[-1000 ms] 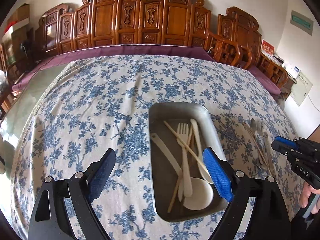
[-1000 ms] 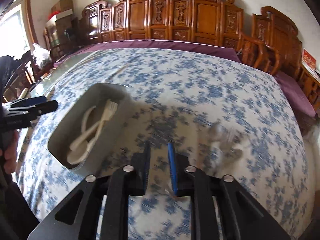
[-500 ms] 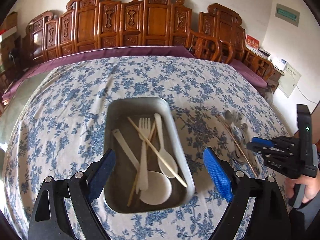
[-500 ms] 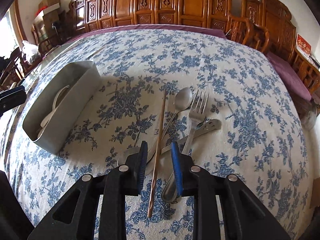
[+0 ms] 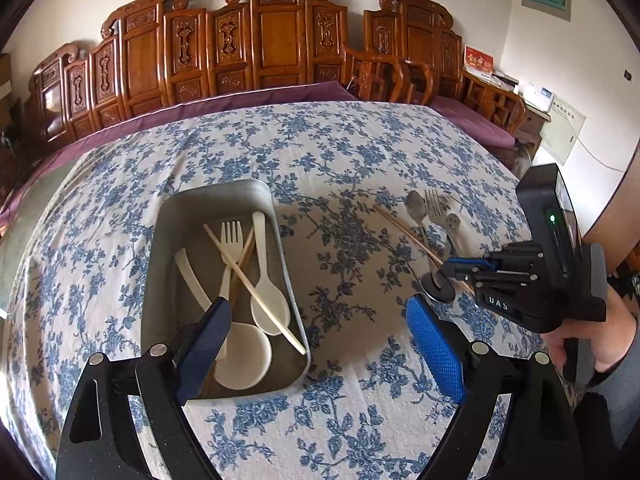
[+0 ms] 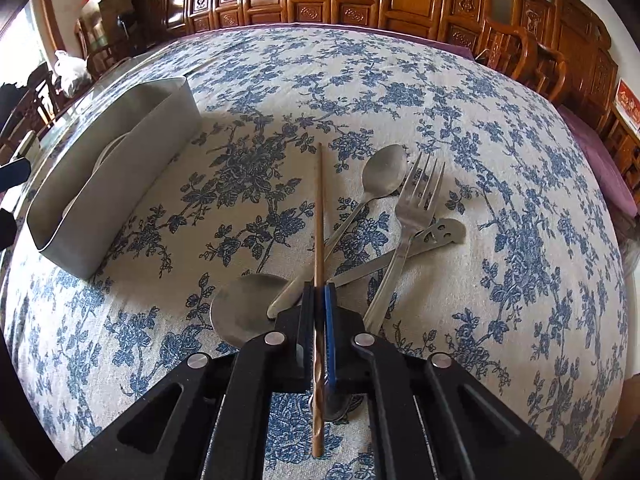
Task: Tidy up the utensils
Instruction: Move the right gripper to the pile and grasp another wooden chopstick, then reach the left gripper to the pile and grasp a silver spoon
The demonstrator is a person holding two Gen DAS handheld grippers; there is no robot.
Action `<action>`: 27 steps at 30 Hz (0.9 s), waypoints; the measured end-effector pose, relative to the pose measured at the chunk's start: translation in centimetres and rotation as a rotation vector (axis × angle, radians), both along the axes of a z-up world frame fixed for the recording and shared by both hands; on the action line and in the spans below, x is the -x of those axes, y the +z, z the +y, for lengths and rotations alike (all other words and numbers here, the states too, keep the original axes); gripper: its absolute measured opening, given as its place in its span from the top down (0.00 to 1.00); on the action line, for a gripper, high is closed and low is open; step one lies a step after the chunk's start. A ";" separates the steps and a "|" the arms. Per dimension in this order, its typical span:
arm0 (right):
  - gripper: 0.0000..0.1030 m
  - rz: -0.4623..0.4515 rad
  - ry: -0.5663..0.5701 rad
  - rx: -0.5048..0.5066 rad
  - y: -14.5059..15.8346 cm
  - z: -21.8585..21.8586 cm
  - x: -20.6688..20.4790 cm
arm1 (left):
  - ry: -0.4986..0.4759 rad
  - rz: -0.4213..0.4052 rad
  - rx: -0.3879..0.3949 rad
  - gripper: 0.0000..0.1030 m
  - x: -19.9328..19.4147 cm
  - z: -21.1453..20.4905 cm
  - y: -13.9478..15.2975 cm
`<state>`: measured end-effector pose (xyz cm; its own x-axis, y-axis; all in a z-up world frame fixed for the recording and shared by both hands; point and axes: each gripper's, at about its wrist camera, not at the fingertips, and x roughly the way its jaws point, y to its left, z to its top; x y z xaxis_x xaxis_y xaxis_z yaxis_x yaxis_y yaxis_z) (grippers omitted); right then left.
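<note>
Right wrist view: the right gripper (image 6: 319,304) has its jaws pinched nearly together on a brown chopstick (image 6: 319,216), which runs between the fingers, past the tips and back under the body. To do this step well, I judge the chopstick should be lifted straight up and kept level, since it lies across the handle of the metal spoon (image 6: 378,184) and could drag it. Just beyond the gripper, a round ladle (image 6: 240,308) lies left of the chopstick, and a fork (image 6: 412,208) crosses a smiley-handled utensil (image 6: 436,236) to its right. The grey tray (image 6: 116,184) stands well to the chopstick's left.

In the left wrist view, the left gripper (image 5: 320,344) hovers wide open, holding nothing, its left finger over the tray's near end, where pale utensils (image 5: 240,272) already lie.
</note>
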<state>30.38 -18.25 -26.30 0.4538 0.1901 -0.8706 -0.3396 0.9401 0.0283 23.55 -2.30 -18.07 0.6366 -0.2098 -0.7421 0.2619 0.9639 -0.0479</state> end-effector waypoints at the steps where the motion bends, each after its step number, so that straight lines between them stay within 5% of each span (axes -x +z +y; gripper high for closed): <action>1: 0.94 -0.008 0.006 -0.005 0.2 -0.2 0.1 | 0.001 0.000 -0.004 0.17 0.1 -0.3 0.0; 11: 0.94 -0.086 -0.054 -0.074 2.1 -6.0 0.5 | -0.018 0.018 -0.051 0.17 0.5 -4.2 -0.4; 27: 0.94 -0.057 -0.125 -0.100 0.5 -11.3 -1.4 | -0.048 0.133 -0.076 0.30 -8.5 -12.2 -4.1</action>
